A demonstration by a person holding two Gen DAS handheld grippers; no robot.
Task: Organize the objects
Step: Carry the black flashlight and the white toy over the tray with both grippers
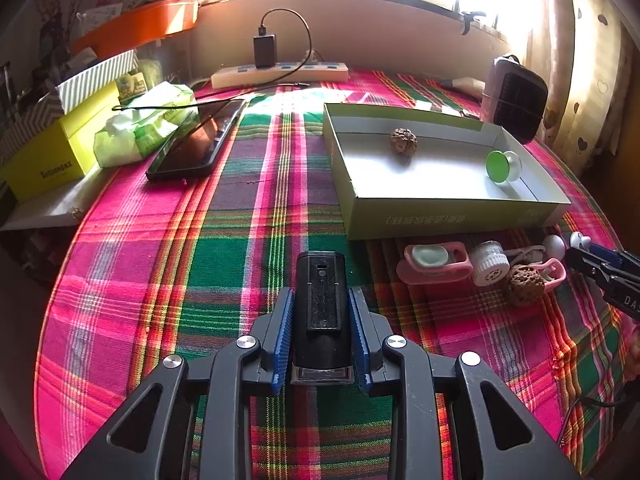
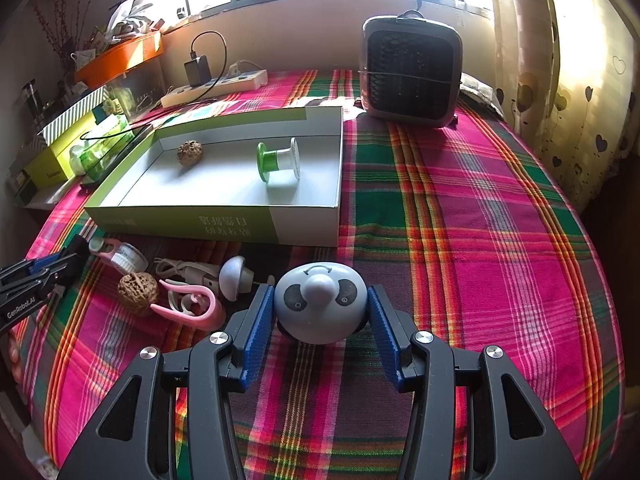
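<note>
My left gripper (image 1: 320, 292) is shut on a black oblong device (image 1: 320, 300) just above the plaid cloth. My right gripper (image 2: 319, 289) is shut on a round grey panda figure (image 2: 320, 304), blue pads against its sides. Beyond both lies a shallow green-and-white box (image 2: 224, 224) holding a walnut (image 2: 190, 153) and a green-capped spool (image 2: 278, 160). In front of the box lie a second walnut (image 2: 137, 287), a pink clip (image 2: 192, 306), a white mushroom-shaped piece (image 2: 236, 278), a white jar (image 1: 490, 266) and a pink case (image 1: 434, 262).
A phone (image 1: 196, 146), a tissue pack (image 1: 148, 128) and a yellow carton (image 1: 52, 156) crowd the far left. A power strip (image 1: 280, 72) with a charger lies along the back wall. A small dark heater (image 2: 410, 70) stands at the back right by the curtain.
</note>
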